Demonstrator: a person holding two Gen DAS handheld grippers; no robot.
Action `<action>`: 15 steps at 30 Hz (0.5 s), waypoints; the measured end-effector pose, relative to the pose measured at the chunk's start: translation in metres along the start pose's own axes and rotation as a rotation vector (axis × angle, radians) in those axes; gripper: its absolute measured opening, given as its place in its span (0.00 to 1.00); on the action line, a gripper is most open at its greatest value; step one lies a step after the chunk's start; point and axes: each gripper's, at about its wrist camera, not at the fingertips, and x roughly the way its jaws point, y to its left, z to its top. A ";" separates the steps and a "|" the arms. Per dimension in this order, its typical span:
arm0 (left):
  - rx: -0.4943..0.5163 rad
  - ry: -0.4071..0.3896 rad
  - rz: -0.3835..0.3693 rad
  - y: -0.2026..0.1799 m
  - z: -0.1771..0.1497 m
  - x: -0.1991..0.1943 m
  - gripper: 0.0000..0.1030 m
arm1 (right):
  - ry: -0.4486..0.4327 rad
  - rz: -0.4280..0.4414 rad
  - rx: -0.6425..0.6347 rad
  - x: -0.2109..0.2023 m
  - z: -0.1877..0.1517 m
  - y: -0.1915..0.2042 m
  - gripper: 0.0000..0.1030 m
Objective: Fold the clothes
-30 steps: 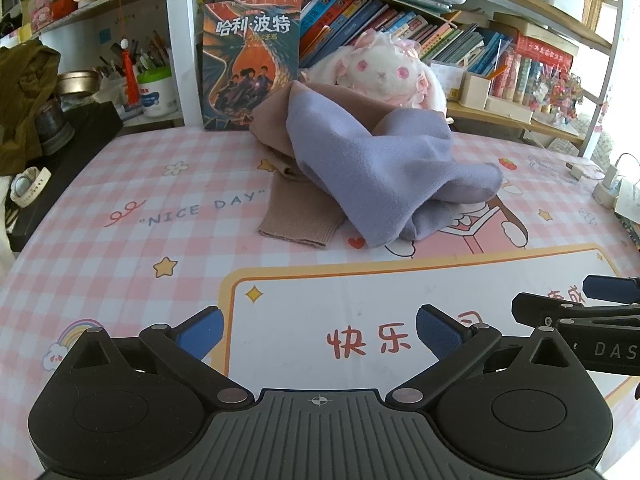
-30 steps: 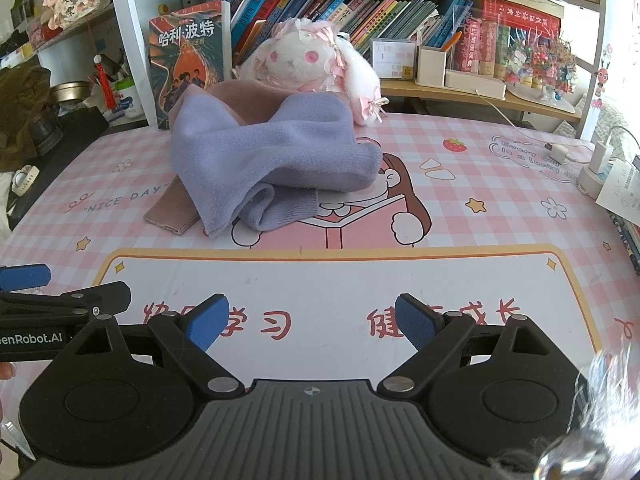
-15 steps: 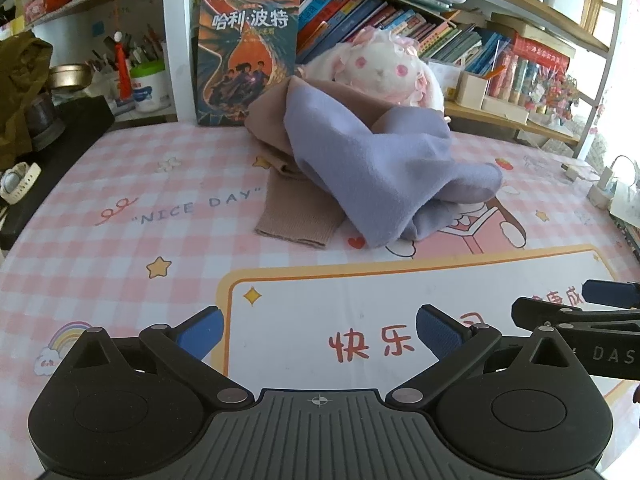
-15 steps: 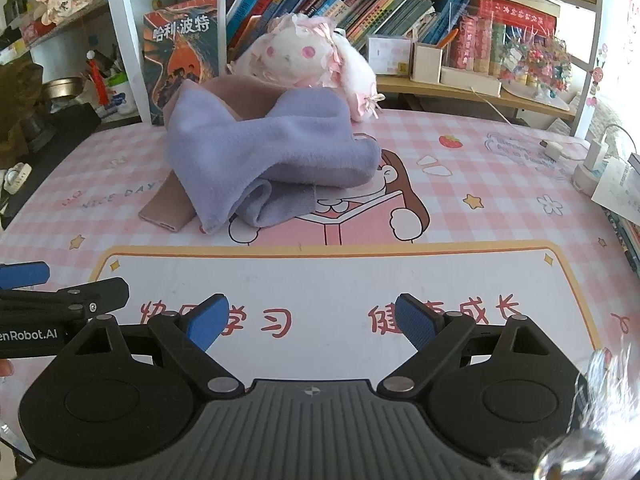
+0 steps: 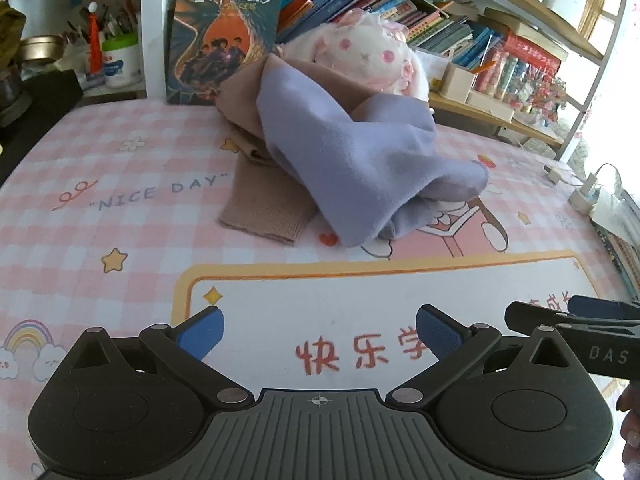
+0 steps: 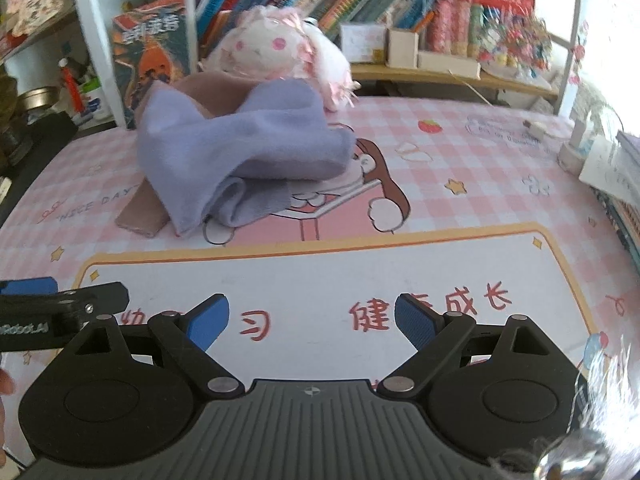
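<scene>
A crumpled lavender garment (image 5: 360, 160) lies in a heap on top of a tan knit garment (image 5: 264, 208) at the back of the pink checked mat. Both show in the right wrist view too, the lavender one (image 6: 248, 148) and the tan one (image 6: 140, 212). My left gripper (image 5: 318, 330) is open and empty above the white panel of the mat, well short of the clothes. My right gripper (image 6: 312, 320) is open and empty beside it, also short of the clothes.
A white plush rabbit (image 5: 360, 52) sits just behind the clothes, against a bookshelf (image 5: 440, 32). A large book (image 5: 224, 36) stands upright at the back left. A charger and papers (image 6: 592, 152) lie at the right edge. Dark objects sit off the mat's left side (image 5: 24, 92).
Both grippers have moved forward toward the heap of clothes, which looks larger and nearer now. The jaws stay open. The clothes have not moved.
</scene>
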 end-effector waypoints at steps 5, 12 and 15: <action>0.029 -0.027 0.030 -0.018 0.012 0.008 0.99 | -0.008 0.034 0.036 0.007 0.009 -0.025 0.87; 0.325 -0.136 0.231 -0.072 0.032 0.041 0.95 | -0.019 0.142 0.114 0.015 0.027 -0.079 0.87; 0.426 -0.149 0.332 -0.087 0.041 0.068 0.87 | 0.005 0.234 0.189 0.022 0.033 -0.103 0.87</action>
